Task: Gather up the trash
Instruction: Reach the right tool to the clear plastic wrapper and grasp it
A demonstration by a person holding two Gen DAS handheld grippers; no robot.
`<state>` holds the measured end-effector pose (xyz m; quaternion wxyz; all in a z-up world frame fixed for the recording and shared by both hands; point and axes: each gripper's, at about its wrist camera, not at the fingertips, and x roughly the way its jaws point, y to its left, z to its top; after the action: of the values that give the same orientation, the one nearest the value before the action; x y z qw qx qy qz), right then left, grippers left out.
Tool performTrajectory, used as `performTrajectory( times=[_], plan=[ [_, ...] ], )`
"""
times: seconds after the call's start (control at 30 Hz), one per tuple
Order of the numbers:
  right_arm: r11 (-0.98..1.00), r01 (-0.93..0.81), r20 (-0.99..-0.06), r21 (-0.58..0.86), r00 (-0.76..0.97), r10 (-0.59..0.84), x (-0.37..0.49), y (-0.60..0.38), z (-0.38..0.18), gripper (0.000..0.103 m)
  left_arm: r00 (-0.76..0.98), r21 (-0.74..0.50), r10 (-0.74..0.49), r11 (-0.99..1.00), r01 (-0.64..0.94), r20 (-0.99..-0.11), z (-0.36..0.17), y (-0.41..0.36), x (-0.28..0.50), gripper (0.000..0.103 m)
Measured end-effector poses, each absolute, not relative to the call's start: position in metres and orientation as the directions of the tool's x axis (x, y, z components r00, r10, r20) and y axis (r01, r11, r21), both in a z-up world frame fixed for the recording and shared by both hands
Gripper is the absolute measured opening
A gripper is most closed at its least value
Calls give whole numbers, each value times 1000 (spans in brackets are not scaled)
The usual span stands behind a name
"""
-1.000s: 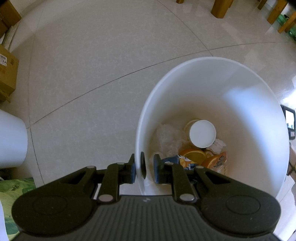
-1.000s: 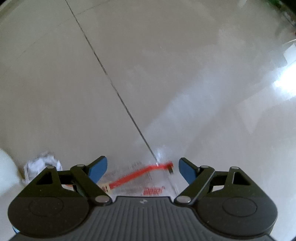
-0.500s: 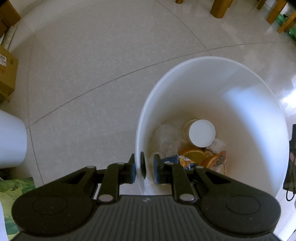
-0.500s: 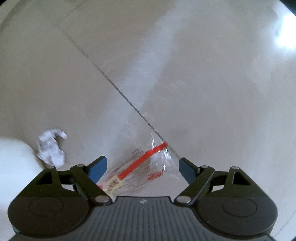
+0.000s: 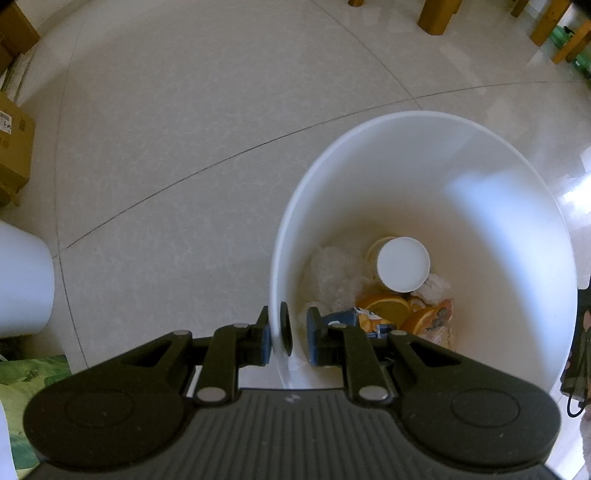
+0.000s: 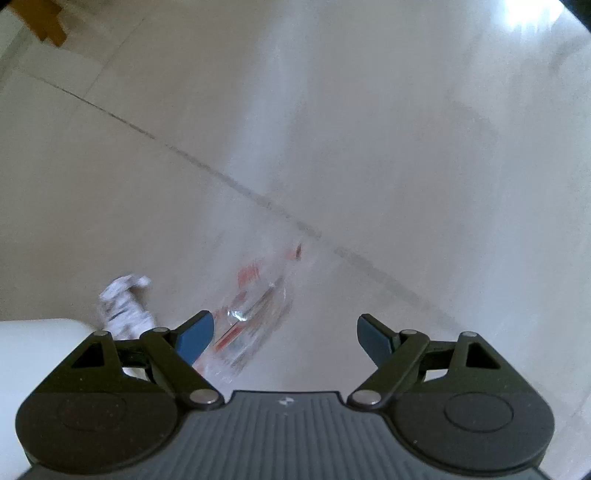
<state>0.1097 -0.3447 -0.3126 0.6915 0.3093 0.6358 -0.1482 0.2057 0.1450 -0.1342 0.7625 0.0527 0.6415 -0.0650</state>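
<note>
A white trash bin (image 5: 480, 192) stands on the tiled floor, holding a white cup (image 5: 403, 264), orange wrappers (image 5: 384, 308) and clear plastic. My left gripper (image 5: 290, 328) points straight down and is shut on the bin's near rim. In the right wrist view a clear plastic wrapper with red stripes (image 6: 255, 314) lies on the floor, just ahead of the left fingertip. A crumpled white paper (image 6: 123, 306) lies left of it, beside the bin's wall (image 6: 37, 350). My right gripper (image 6: 284, 332) hangs above the floor, open, with nothing between its fingers.
Cardboard boxes (image 5: 13, 147) stand at the far left, with a white cylinder (image 5: 22, 280) and green patterned fabric (image 5: 22, 376) near them. Wooden furniture legs (image 5: 437, 14) stand at the back right. Pale floor tiles fill the area around the bin.
The right gripper has rolled and lifted a little; the wrapper and paper now sit further ahead and to the left in its view. The left gripper and bin have not moved.
</note>
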Motion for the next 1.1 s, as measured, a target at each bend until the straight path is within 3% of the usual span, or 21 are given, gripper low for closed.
performTrajectory(
  times=[0.13, 0.37, 0.57, 0.63, 0.77, 1.1],
  plan=[
    [668, 658, -937, 348, 224, 268, 109, -344, -322, 88, 167, 4, -25, 985, 170, -986, -135, 144, 206, 15],
    [729, 612, -951, 305, 239, 197, 142, -313, -342, 86, 167, 4, -25, 985, 171, -986, -135, 143, 206, 16],
    [808, 552, -972, 205, 209, 105, 153, -291, -346, 65, 168, 3, -26, 985, 172, -985, -135, 143, 206, 17],
    [843, 515, -980, 157, 185, 69, 154, -284, -343, 49, 168, 2, -27, 985, 172, -985, -135, 143, 206, 17],
    [906, 410, -985, 102, 170, 34, 156, -278, -335, 39, 169, 1, -28, 986, 169, -985, -135, 143, 206, 17],
    [994, 103, -981, 33, 194, 13, 161, -283, -259, 37, 172, -5, -34, 986, 169, -985, -134, 145, 205, 17]
  ],
)
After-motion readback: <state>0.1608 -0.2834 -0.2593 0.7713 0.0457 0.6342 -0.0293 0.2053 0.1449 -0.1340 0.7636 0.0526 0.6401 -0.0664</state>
